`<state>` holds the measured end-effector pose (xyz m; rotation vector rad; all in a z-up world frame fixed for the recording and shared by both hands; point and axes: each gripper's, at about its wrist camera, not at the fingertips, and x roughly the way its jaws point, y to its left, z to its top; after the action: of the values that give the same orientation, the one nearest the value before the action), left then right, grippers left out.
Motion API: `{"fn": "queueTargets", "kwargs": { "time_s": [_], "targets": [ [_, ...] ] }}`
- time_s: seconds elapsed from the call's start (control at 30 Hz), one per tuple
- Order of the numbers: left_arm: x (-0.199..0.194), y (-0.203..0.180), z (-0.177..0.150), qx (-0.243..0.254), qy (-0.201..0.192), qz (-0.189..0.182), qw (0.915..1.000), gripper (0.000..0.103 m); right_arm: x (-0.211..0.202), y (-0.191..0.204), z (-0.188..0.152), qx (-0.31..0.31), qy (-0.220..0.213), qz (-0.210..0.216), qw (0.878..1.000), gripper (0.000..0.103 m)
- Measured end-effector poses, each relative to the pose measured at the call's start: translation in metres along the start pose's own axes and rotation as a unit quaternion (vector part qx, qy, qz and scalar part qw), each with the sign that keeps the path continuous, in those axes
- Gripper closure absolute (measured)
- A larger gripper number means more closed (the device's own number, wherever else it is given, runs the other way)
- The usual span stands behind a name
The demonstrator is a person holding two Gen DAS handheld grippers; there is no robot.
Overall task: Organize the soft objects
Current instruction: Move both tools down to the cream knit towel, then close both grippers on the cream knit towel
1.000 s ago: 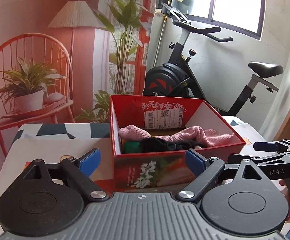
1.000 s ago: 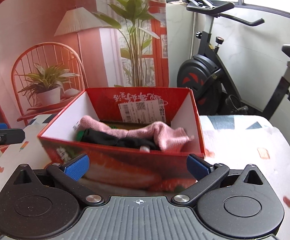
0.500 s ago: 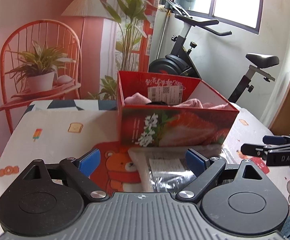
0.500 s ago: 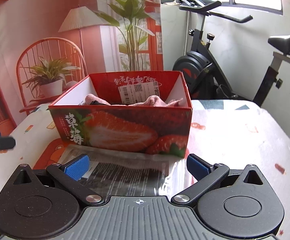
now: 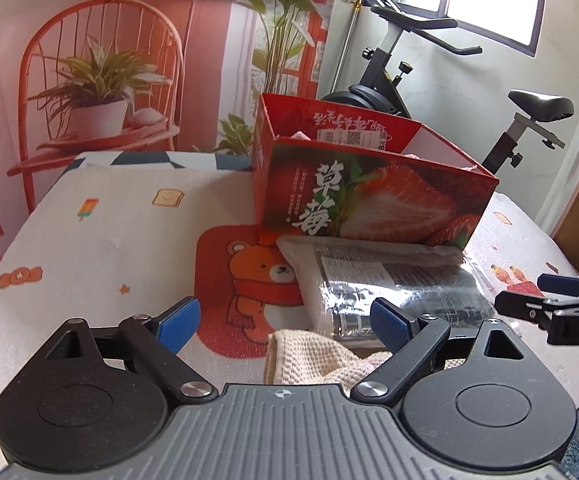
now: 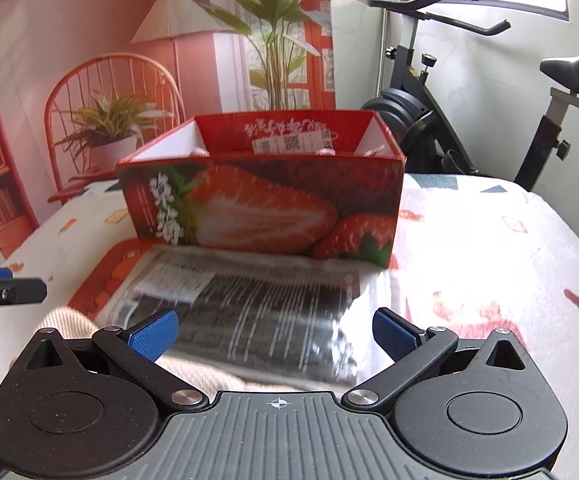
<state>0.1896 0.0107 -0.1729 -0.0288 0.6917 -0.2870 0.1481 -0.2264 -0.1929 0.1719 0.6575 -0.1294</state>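
A red strawberry-print box (image 5: 373,192) stands at the back of the table, with bits of pink cloth showing over its rim; it also shows in the right wrist view (image 6: 265,204). In front of it lies a clear plastic packet of dark fabric (image 5: 393,284) (image 6: 257,320). A cream knitted cloth (image 5: 313,356) lies nearest me, also at the lower left in the right wrist view (image 6: 69,320). My left gripper (image 5: 285,322) is open, above the cream cloth. My right gripper (image 6: 273,330) is open over the packet, and shows at the right in the left wrist view (image 5: 545,304).
The table has a white cloth with a bear print (image 5: 249,280) and small cartoon motifs. Behind it are an orange chair with a potted plant (image 5: 97,108), a tall plant and an exercise bike (image 5: 429,72).
Both grippers have pulled back and down from the box. The box looks farther off, and the plastic packet and cream cloth have come into view in front of it.
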Motion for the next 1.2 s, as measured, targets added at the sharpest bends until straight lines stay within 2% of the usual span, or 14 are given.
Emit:
{"fn": "queueTargets", "kwargs": {
  "time_s": [0.37, 0.67, 0.97, 1.1, 1.17, 1.2],
  "targets": [
    [0.0, 0.001, -0.019, -0.02, 0.017, -0.008, 0.9996, 0.01, -0.005, -0.008, -0.042, 0.018, -0.009, -0.021, 1.0, 0.001],
    [0.007, -0.002, -0.032, -0.036, 0.032, -0.02, 0.9986, 0.01, -0.007, -0.014, -0.055, 0.039, -0.008, -0.009, 0.999, 0.001],
    [0.027, 0.001, -0.029, -0.055, 0.039, -0.021, 0.9975, 0.013, 0.004, -0.021, -0.064, 0.072, 0.026, 0.004, 0.997, 0.015],
    [0.031, -0.006, -0.033, -0.039, 0.044, -0.026, 0.998, 0.037, 0.01, -0.023, -0.064, 0.082, 0.032, 0.019, 0.996, 0.026],
    [0.03, -0.007, -0.035, -0.038, 0.038, -0.031, 0.9981, 0.044, 0.011, -0.024, -0.064, 0.085, 0.033, 0.027, 0.995, 0.03],
    [0.029, -0.007, -0.035, -0.039, 0.036, -0.031, 0.9981, 0.053, 0.011, -0.023, -0.064, 0.085, 0.033, 0.027, 0.995, 0.033]
  ]
}}
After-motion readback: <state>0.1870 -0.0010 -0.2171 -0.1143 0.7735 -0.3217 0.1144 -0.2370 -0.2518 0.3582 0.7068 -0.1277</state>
